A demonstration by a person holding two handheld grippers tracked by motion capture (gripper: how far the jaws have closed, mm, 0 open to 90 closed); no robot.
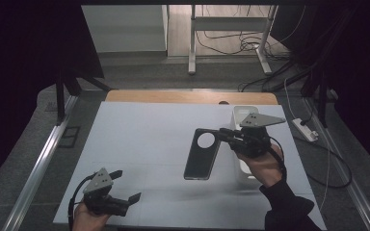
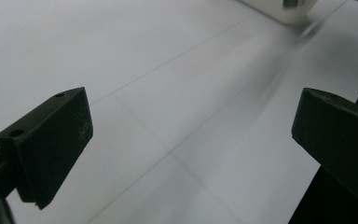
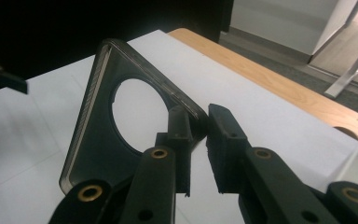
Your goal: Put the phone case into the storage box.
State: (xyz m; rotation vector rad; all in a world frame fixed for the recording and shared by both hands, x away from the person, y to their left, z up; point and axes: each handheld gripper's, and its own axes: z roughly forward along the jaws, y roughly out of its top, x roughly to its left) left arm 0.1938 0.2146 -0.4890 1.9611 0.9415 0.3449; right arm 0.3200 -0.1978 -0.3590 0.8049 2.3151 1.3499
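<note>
Right gripper: jaws clamped on dark phone case, held above white table. Left gripper: jaws spread wide, empty. No legible writing is seen.

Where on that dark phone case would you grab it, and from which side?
By a thin side wall near the camera-hole end, coming from the edge. The phone case is a flat shell, so only its rim fits between fingers. The right gripper pinches it there, by the corner beside the hole.

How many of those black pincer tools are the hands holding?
2. The open left gripper is at the near left edge of the white table; the right gripper holds a dark phone case with a round hole at the right.
</note>
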